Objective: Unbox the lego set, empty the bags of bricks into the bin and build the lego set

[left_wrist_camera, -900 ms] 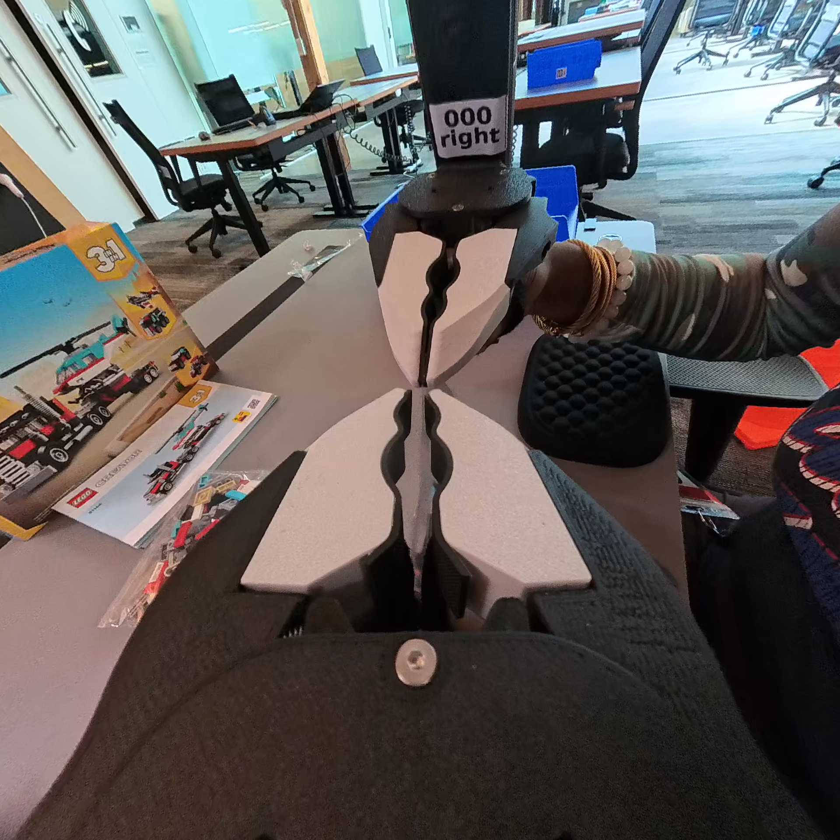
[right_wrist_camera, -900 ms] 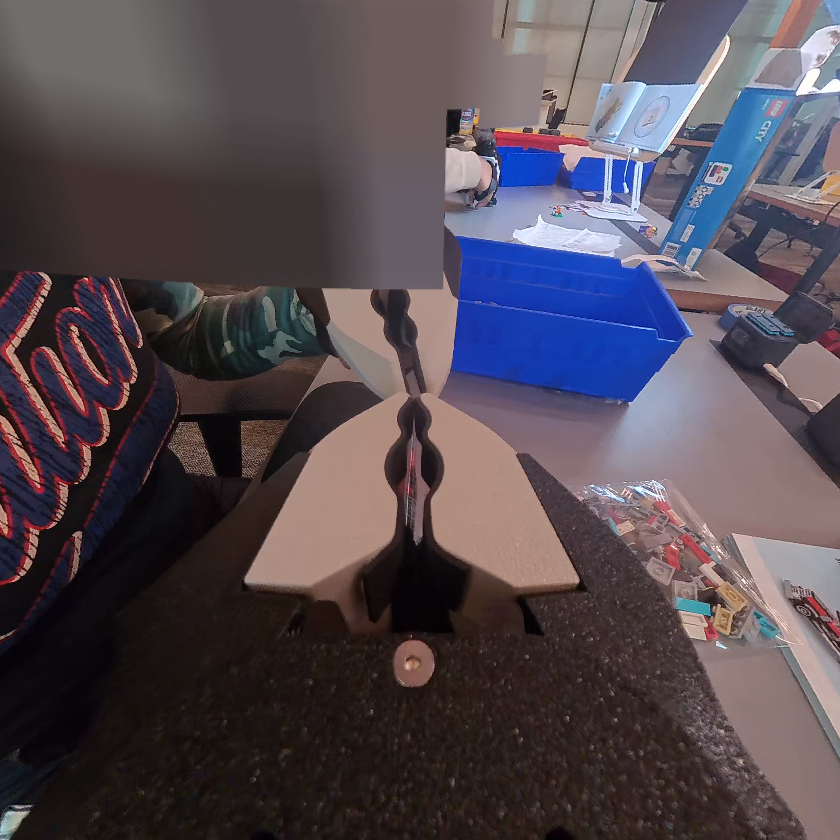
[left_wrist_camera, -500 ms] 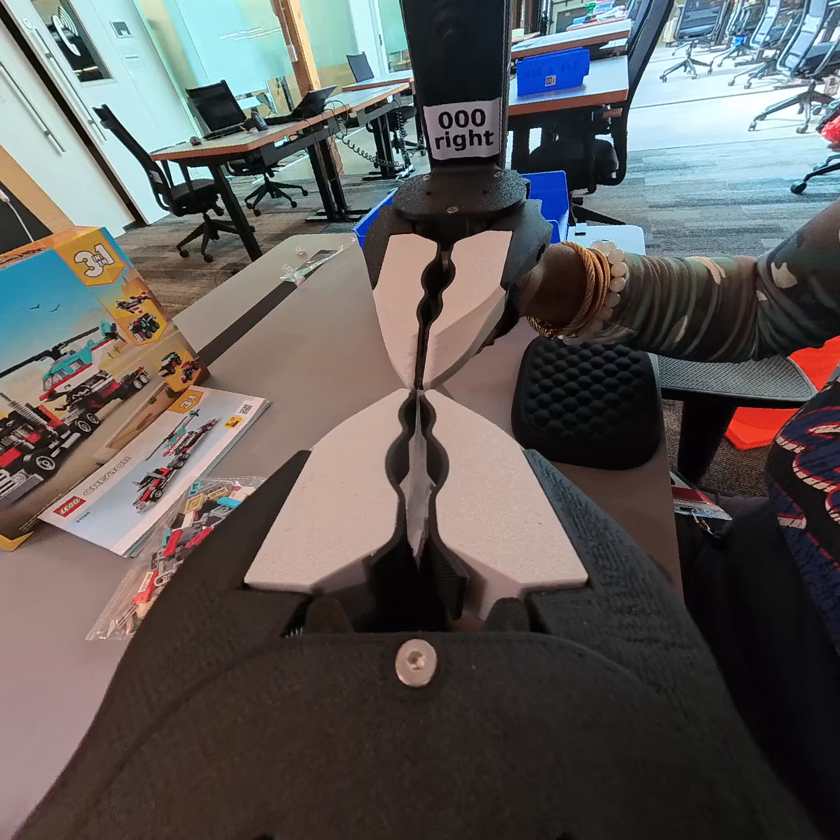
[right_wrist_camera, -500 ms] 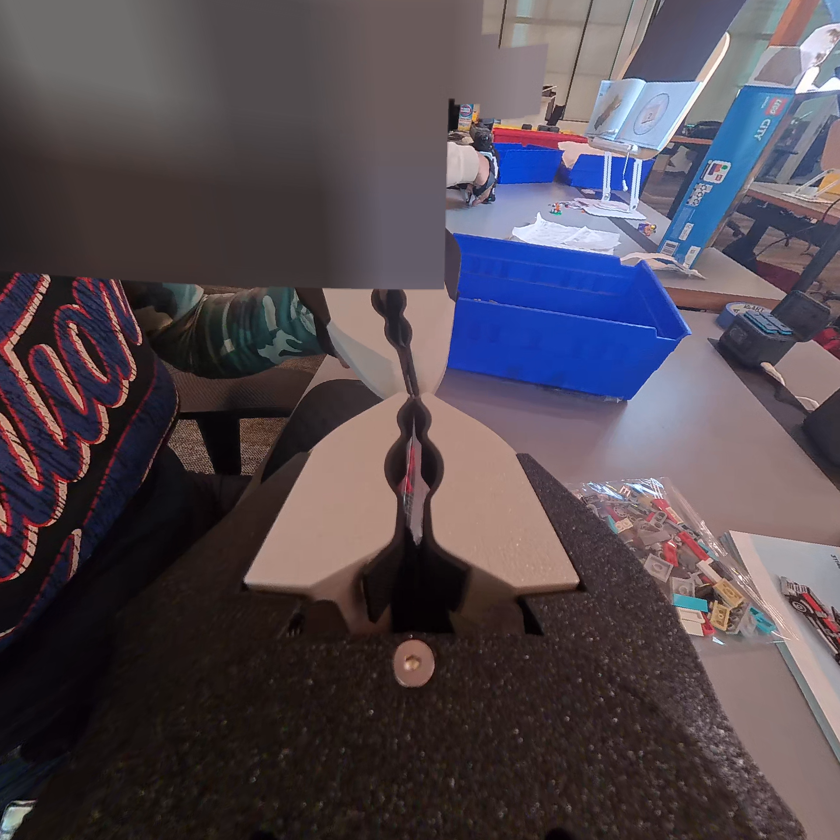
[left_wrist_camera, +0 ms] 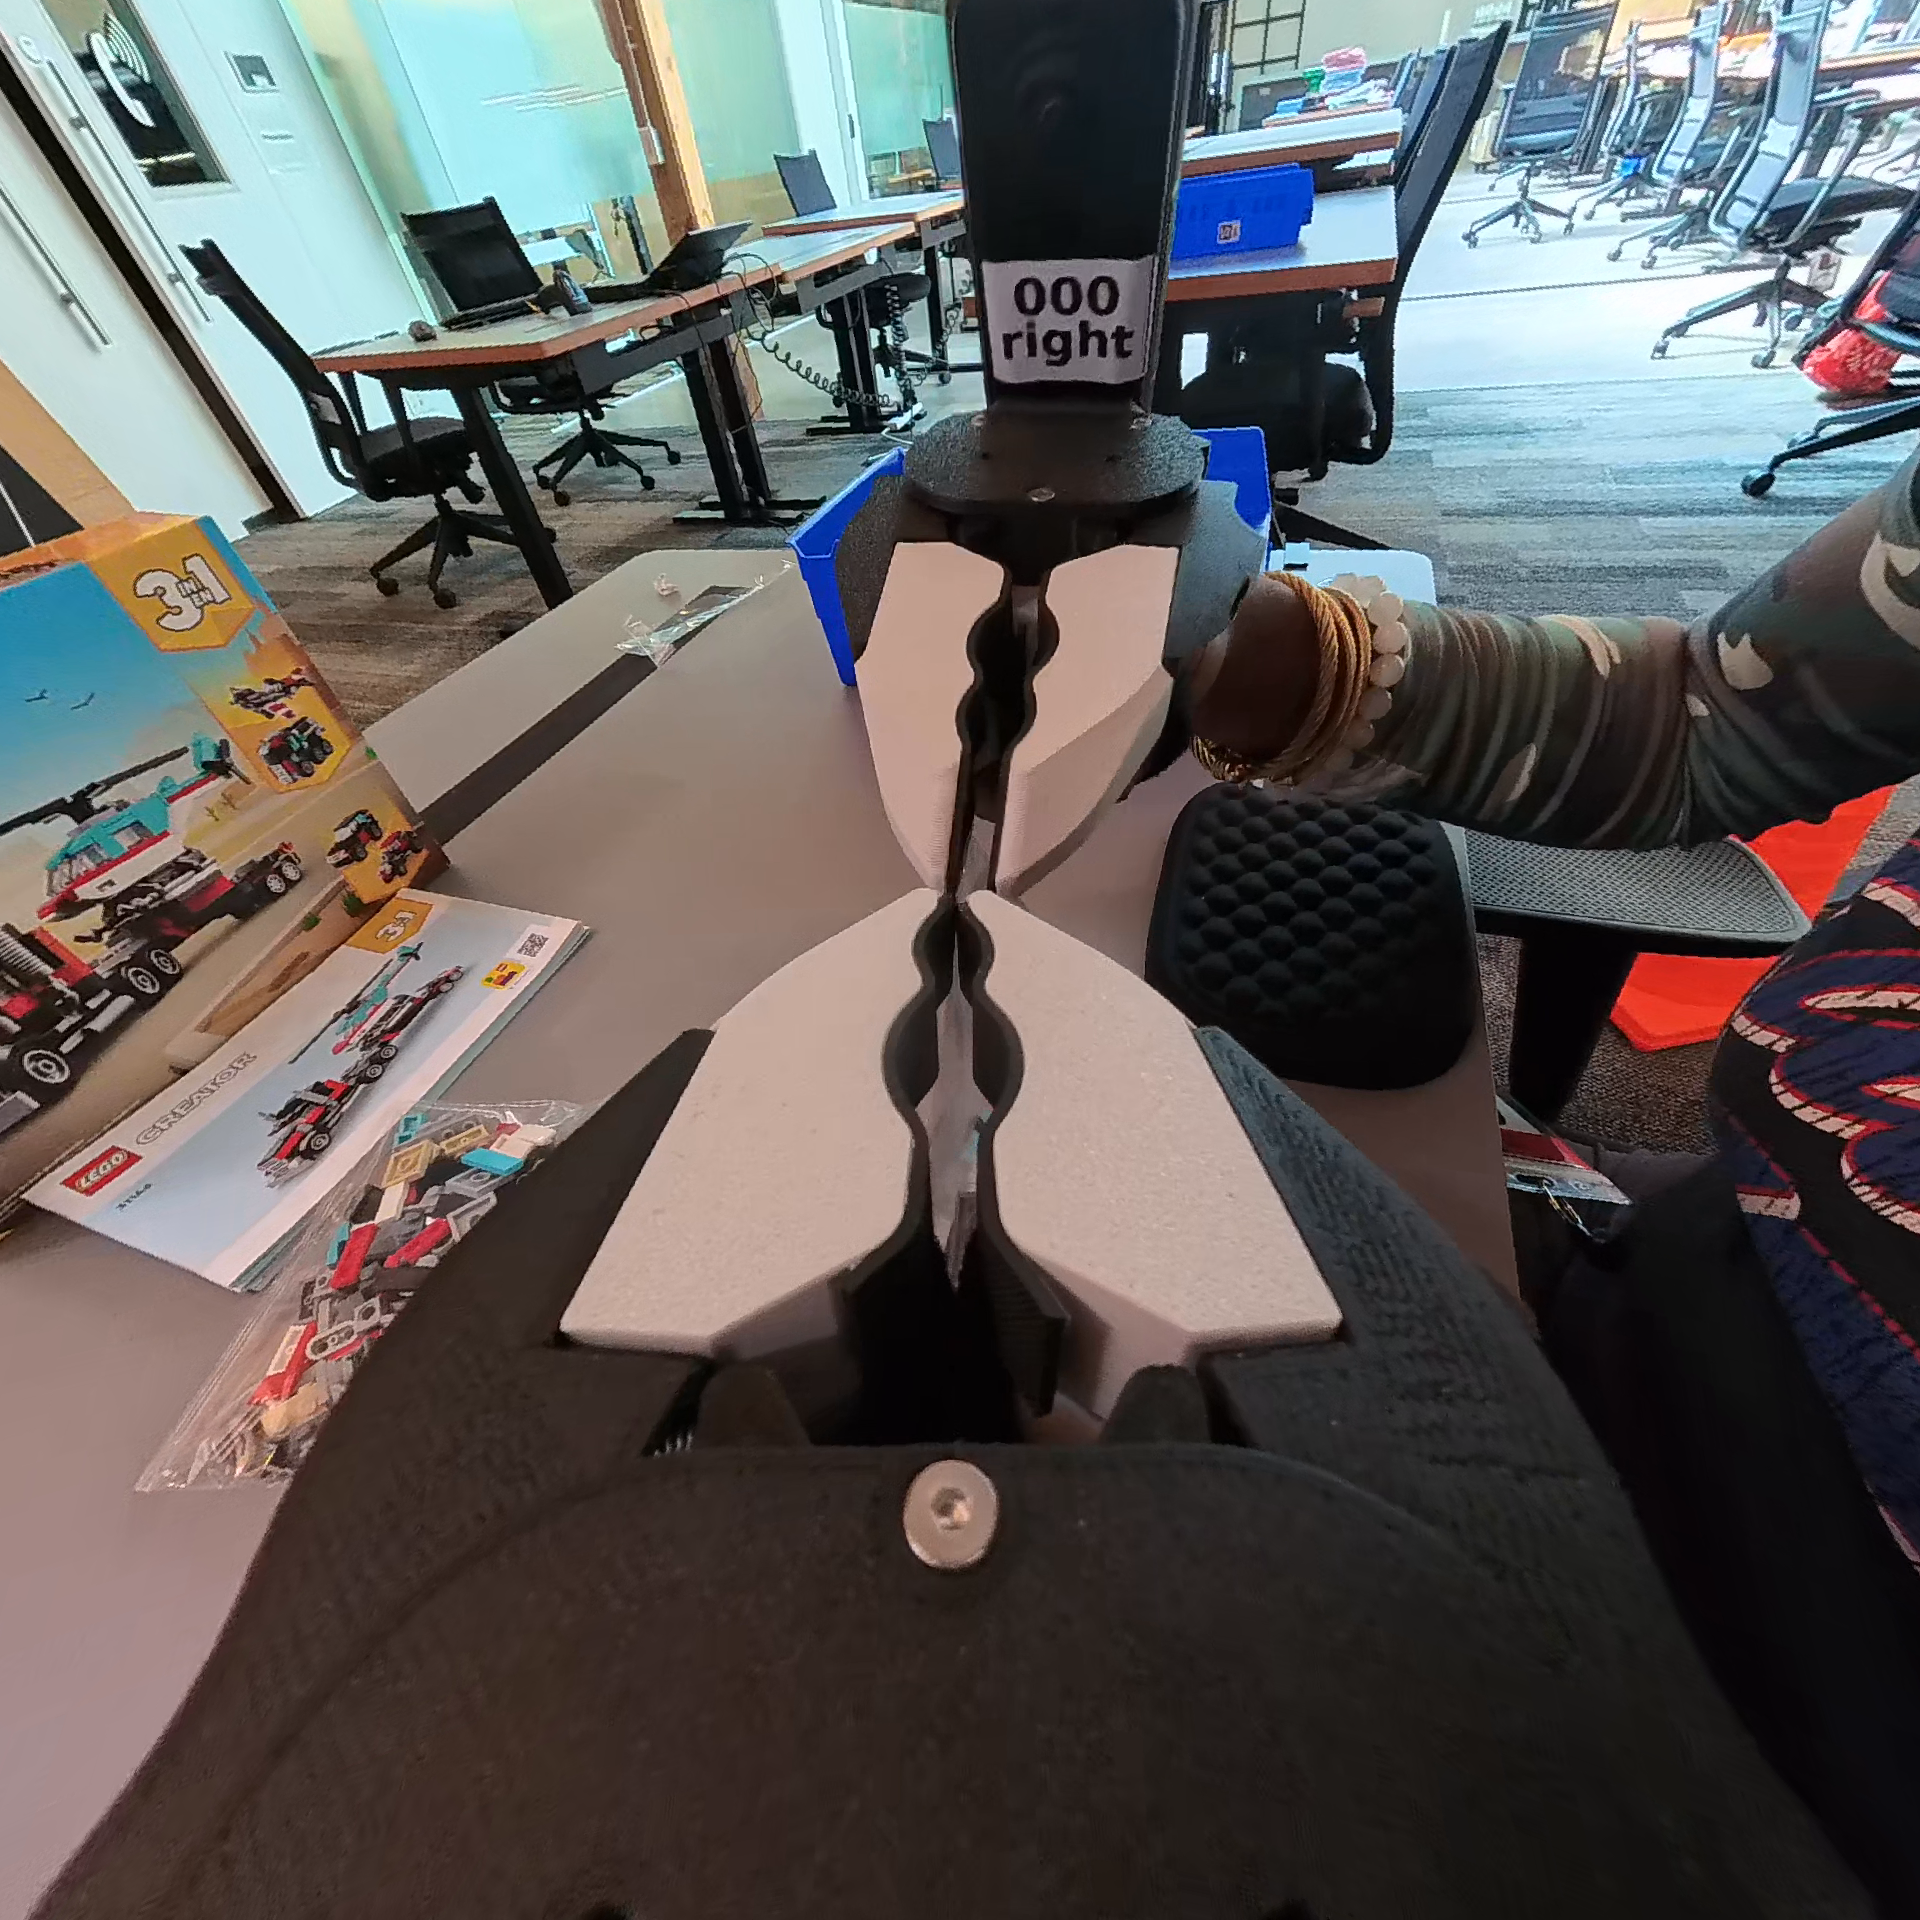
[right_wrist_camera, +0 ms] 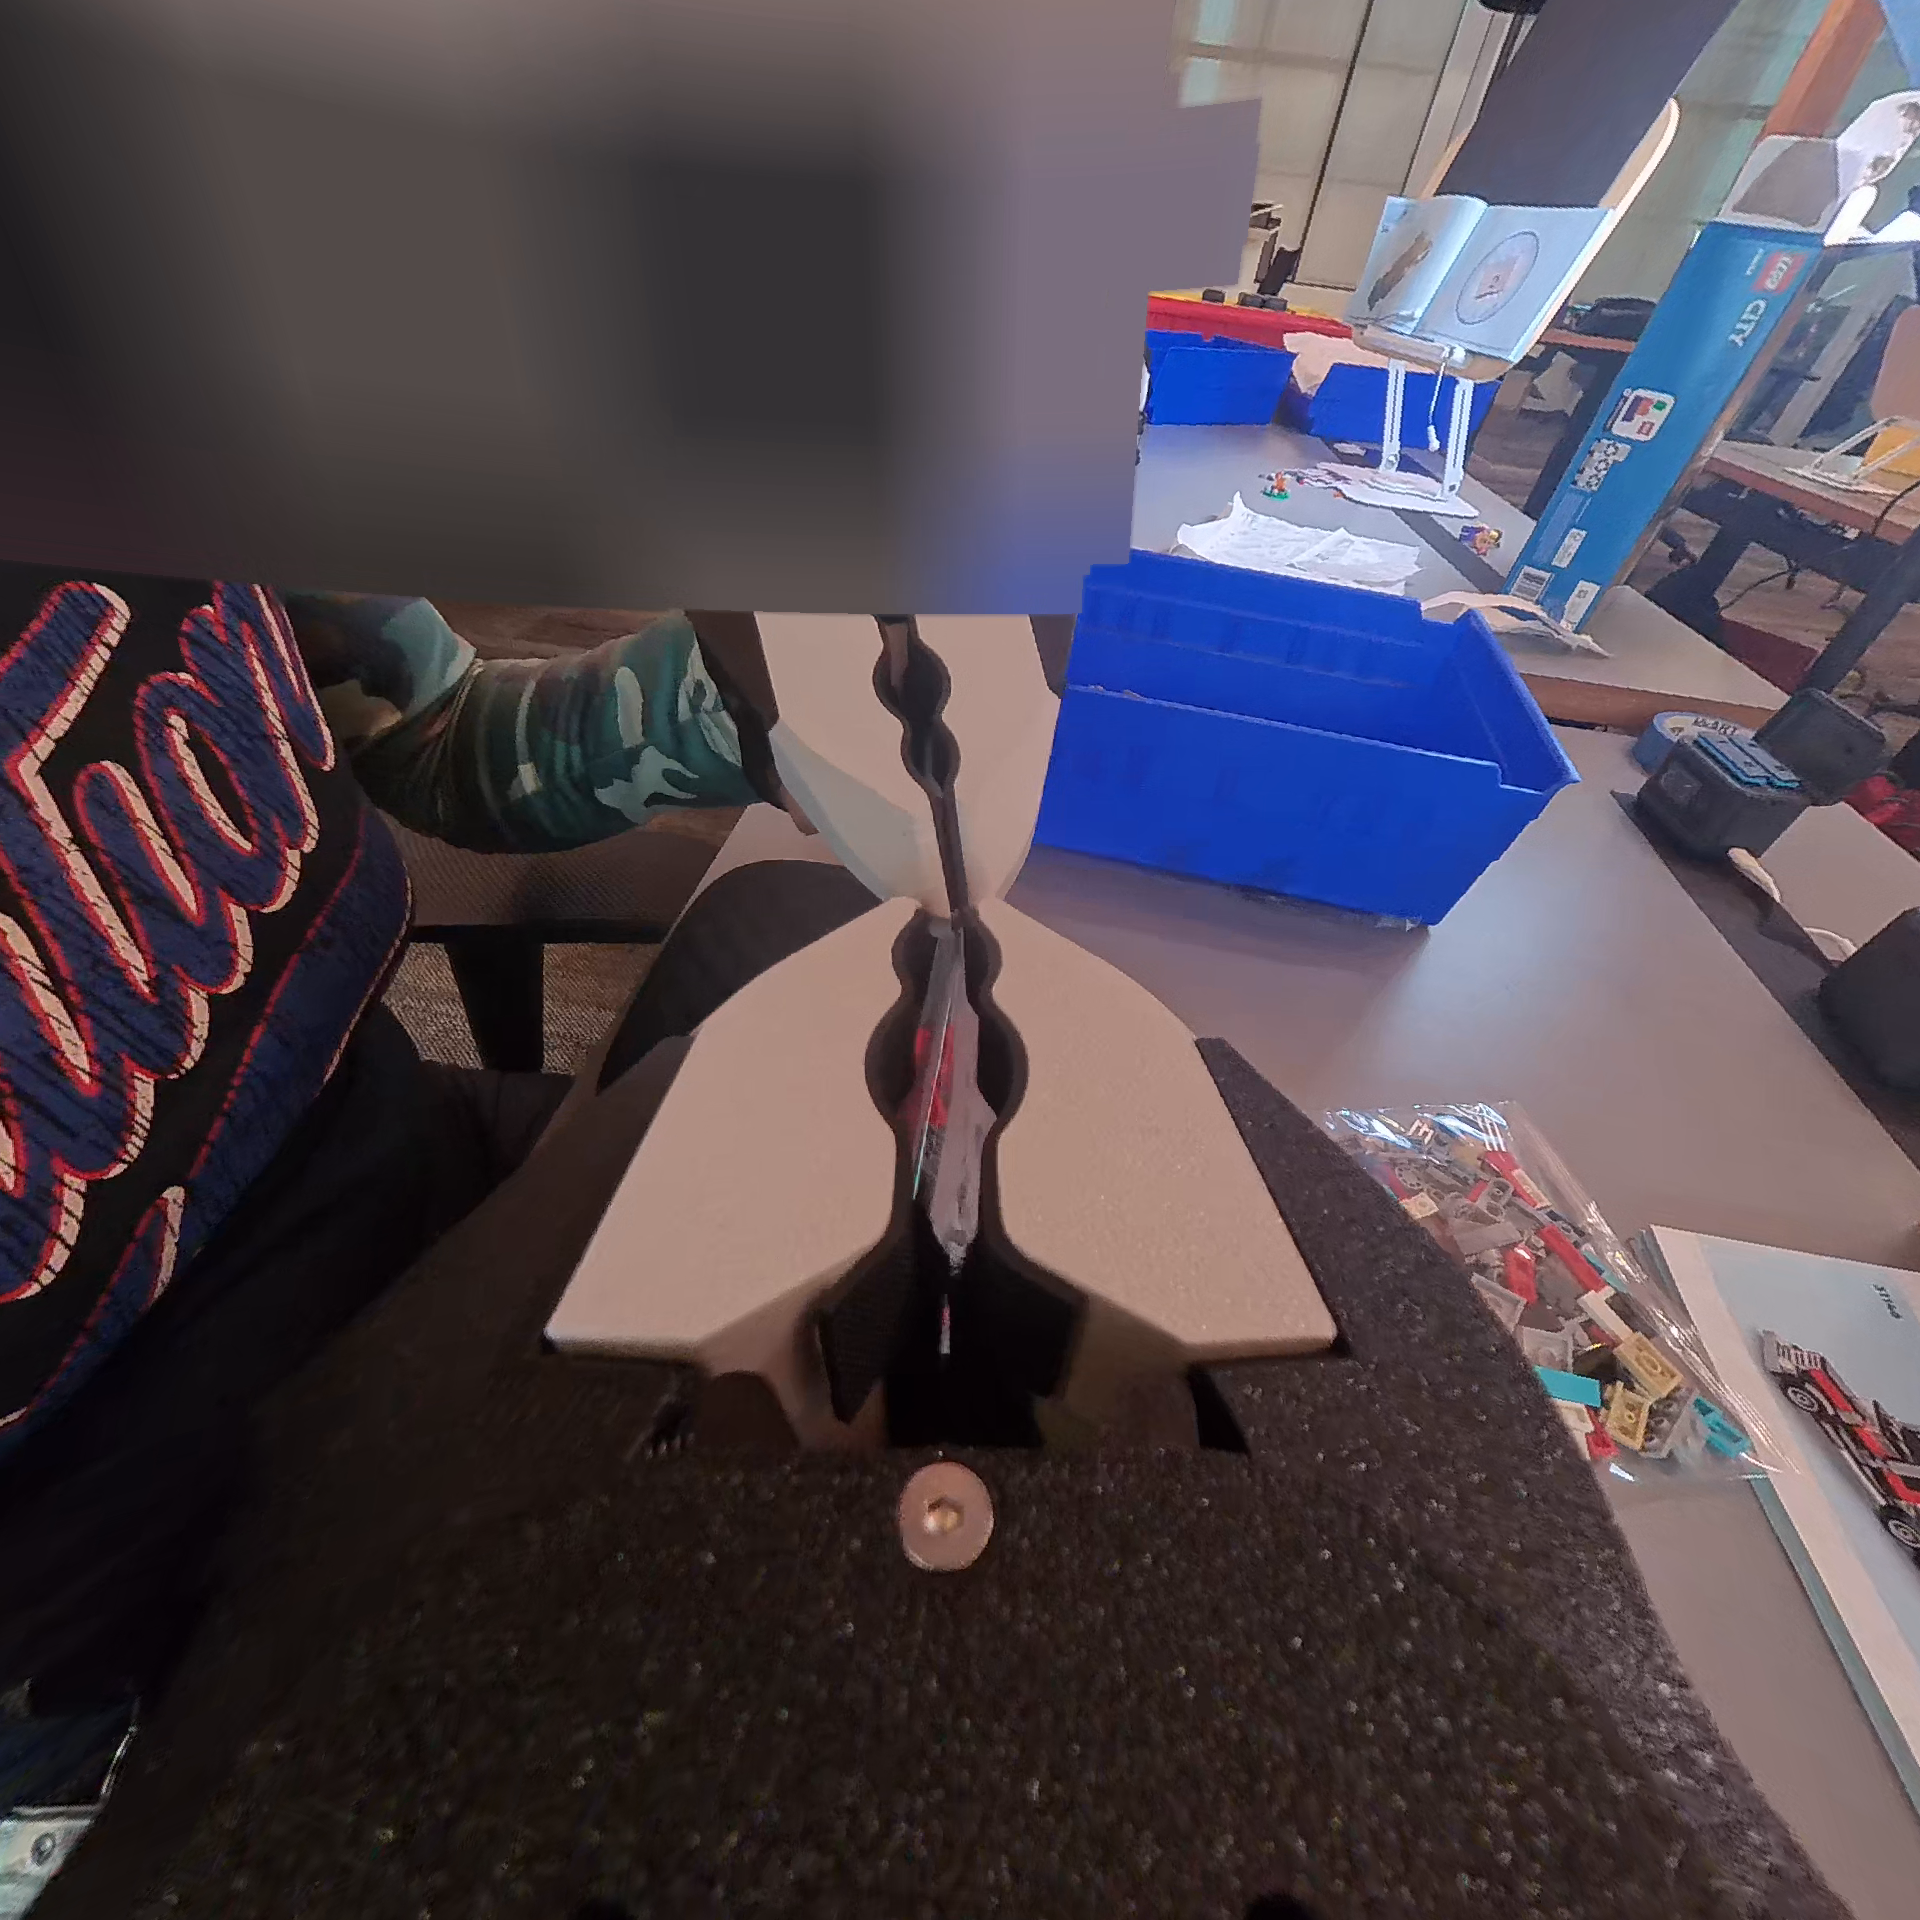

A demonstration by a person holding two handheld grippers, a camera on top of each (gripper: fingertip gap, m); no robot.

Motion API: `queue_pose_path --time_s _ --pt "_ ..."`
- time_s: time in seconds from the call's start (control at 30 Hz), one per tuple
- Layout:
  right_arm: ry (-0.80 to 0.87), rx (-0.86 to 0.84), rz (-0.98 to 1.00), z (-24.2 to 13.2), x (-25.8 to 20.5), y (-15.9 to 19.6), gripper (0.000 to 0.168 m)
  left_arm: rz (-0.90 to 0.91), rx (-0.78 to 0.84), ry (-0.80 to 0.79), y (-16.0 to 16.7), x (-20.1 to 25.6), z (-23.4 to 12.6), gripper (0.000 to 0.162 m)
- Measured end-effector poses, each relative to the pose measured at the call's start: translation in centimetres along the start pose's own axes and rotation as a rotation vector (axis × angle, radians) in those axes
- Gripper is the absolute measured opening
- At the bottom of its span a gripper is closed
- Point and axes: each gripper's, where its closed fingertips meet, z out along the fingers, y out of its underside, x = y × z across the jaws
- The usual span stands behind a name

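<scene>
My left gripper and my right gripper meet tip to tip above the near edge of the grey table. Both are shut on the same thin clear plastic bag, seen edge-on between the fingers, with red showing inside. It also shows in the left wrist view. The right gripper faces me in the left wrist view, held by a hand in a camouflage sleeve. A second, sealed bag of bricks lies flat on the table, also in the right wrist view.
The Lego box stands at the left with the instruction booklet in front of it. The blue bin sits on the table beyond the grippers. A black chair armrest is just right of the table edge. A black device lies far right. My two grippers' fingertips are within a few centimetres of each other.
Both grippers stay shut tip to tip on the bag. The views have shifted only slightly; the pinched plastic now shows a little more in the jaws.
</scene>
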Motion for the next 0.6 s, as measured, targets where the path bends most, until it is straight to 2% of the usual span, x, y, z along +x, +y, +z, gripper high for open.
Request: queue_pose_path --time_s 0.23,0.43,0.53,0.6 --pt "0.001 -0.015 0.008 -0.3 -0.1 0.0 0.000 0.012 -0.013 0.014 0.0 0.4 0.2 0.000" --pt "0.021 0.035 0.188 -0.4 0.3 0.2 0.000 0.070 -0.021 -0.032 0.1 0.2 0.5 0.000" --pt "0.055 0.036 0.279 -0.4 0.6 0.7 0.000 0.270 -0.054 -0.124 0.4 -0.1 0.8 0.000" --pt "0.088 -0.001 0.307 -0.5 0.7 1.8 0.000 0.441 -0.145 -0.197 1.3 -0.1 1.2 0.000"
